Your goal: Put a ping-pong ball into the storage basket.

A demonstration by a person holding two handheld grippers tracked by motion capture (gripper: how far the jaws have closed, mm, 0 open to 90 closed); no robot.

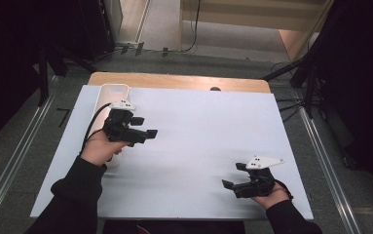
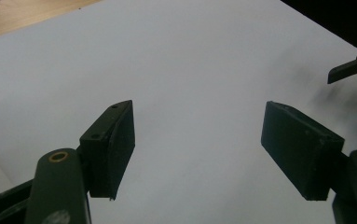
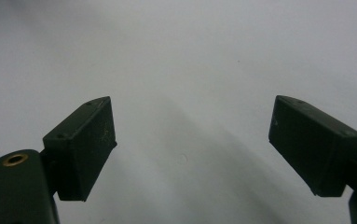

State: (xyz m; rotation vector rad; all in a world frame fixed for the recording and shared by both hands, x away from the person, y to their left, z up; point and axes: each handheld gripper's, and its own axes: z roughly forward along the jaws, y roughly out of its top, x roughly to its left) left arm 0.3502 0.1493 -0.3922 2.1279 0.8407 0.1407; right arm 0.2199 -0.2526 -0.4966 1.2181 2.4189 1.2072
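over the white counter (image 1: 198, 146) both claws hang with jaws apart and empty: left claw (image 1: 145, 127) near a white tray (image 1: 112, 92), right claw (image 1: 233, 176) well apart; nothing looks started yet.

Wood table (image 1: 174, 80) w/ white sheet (image 1: 198, 146) over it; white tray (image 1: 113, 91) at far-left corner.

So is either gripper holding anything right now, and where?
Nothing. The left gripper and right gripper both stand open over the white sheet.
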